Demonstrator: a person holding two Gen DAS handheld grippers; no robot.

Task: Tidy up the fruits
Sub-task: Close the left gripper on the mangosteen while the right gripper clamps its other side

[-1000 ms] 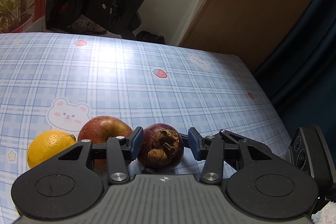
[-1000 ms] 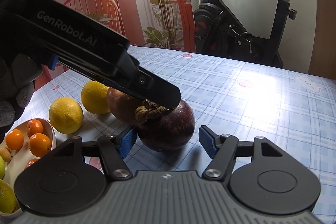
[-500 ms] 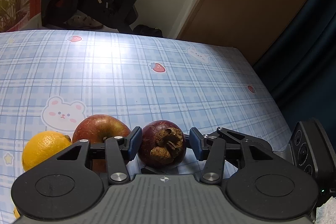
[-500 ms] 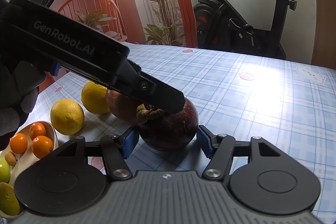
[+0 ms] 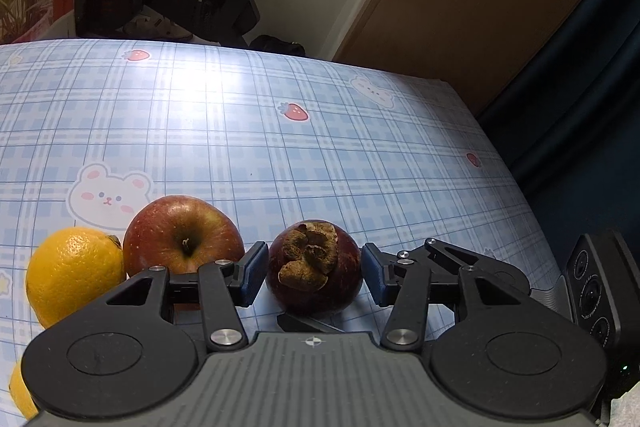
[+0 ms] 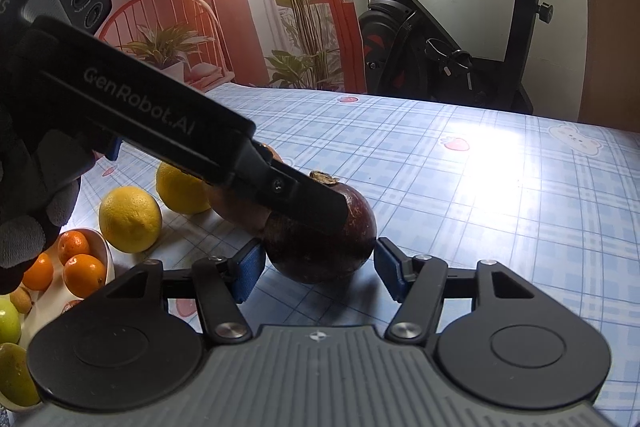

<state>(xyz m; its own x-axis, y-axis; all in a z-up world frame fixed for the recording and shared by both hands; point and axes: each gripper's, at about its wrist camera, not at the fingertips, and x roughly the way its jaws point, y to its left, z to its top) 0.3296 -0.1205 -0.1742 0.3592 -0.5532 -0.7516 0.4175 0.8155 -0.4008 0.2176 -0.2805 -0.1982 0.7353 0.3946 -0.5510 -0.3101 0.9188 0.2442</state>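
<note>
Mangosteen (image 5: 314, 269): dark maroon, brown dried calyx.

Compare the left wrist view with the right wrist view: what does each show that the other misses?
Only the left wrist view shows the red apple from the stem side and the mangosteen's dried brown cap face-on, plus a brown door and dark curtain. Only the right wrist view shows the bowl of small oranges, a green fruit, a second lemon, a gloved hand and potted plants. Both share the mangosteen, lying between the pads of the left tool and the right tool, the checked tablecloth and the exercise bike.
</note>
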